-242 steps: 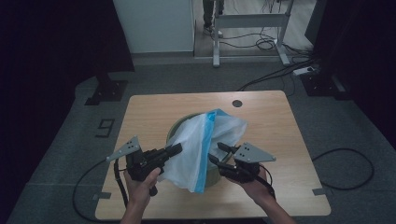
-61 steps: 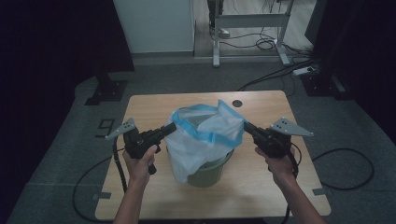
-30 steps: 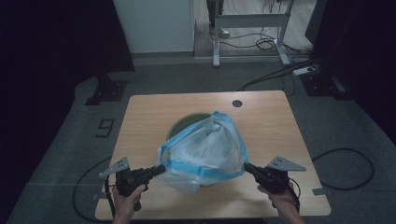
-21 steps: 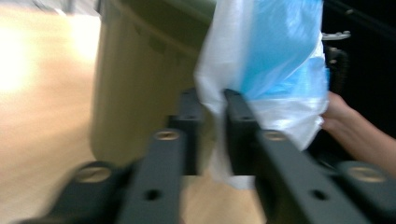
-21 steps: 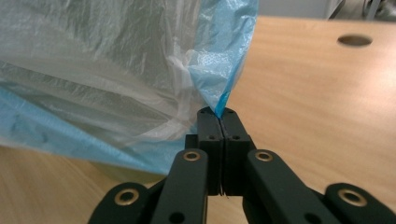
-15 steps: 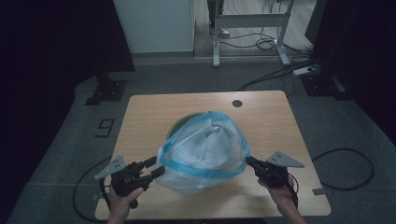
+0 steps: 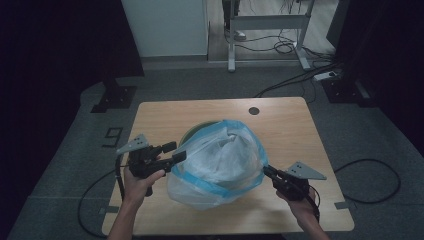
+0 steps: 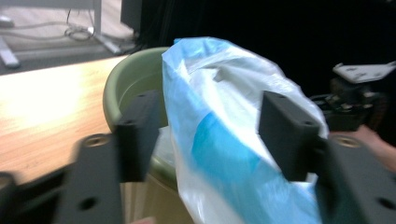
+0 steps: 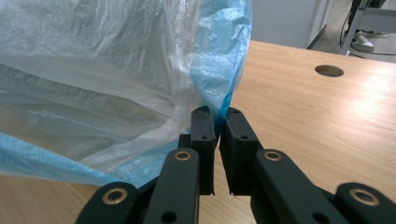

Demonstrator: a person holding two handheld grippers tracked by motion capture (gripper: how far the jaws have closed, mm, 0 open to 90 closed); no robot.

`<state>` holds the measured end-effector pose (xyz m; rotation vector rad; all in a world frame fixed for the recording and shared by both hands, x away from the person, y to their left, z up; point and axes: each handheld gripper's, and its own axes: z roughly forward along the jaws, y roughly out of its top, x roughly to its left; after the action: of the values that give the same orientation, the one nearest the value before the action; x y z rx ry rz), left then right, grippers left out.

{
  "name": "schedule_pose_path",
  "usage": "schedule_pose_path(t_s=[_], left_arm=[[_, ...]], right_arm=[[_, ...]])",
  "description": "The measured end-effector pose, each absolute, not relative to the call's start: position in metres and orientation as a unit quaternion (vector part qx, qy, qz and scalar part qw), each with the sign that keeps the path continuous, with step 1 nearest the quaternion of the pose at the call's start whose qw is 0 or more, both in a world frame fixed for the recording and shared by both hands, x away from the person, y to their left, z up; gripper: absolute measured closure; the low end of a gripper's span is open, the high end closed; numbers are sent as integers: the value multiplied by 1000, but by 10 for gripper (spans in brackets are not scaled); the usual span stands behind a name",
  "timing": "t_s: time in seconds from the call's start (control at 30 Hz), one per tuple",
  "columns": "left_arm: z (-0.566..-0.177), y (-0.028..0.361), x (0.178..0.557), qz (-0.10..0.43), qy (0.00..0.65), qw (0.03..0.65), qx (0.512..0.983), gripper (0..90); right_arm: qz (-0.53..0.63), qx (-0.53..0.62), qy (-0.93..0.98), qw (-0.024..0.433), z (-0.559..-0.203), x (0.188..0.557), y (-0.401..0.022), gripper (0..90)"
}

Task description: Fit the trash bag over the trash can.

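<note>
Clearly you are dealing with a thin, limp plastic bag [image 7: 220,165], white and translucent with a blue band round its mouth; judging by how it billows and creases, it is nearly weightless, slippery, and likely to tear or slide free if pulled hard at one spot. It hangs spread above the green bin [image 8: 133,84] in the middle of the wooden table [image 7: 290,125], its mouth stretched wide between your two tools. The blue rim looks like the best place to hold, since the film seems doubled there. Your right gripper [image 9: 217,123] has its jaws pressed together on a fold of that blue edge, low at the near right of the table. Your left gripper [image 8: 210,135] has its jaws standing well apart with the bag's edge between them, not pinched. In the high view both forearms reach forward from the near edge, the left hand [image 7: 142,175] raised slightly higher and farther in than the right.
</note>
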<state>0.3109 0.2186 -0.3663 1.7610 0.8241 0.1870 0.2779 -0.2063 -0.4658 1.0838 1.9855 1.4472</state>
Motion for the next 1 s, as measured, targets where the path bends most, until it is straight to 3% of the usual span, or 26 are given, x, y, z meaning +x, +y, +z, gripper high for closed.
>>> schedule_pose_path(t_s=[0.07,0.13,0.27,0.5,0.7,0.87,0.93,1.0], left_arm=[[-367,216,315,81,366,542,752,580],[-370,215,318,71,377,536,752,729],[-376,217,318,70,385,537,747,871],[-376,221,312,93,380,559,731,897],[-376,220,310,98,374,571,725,897],[-377,222,311,100,370,580,718,897],[-377,223,310,103,368,584,716,898],[-377,224,310,107,367,587,714,897]], right_arm=[[528,389,720,226,-465,277,-207,801],[531,384,720,229,-463,276,-207,716],[550,379,706,236,-452,272,-211,527],[579,378,680,245,-417,281,-217,396],[589,370,690,201,-394,314,-194,331],[559,373,714,196,-389,331,-171,329],[542,379,722,201,-391,338,-165,417],[526,397,724,205,-393,342,-163,605]])
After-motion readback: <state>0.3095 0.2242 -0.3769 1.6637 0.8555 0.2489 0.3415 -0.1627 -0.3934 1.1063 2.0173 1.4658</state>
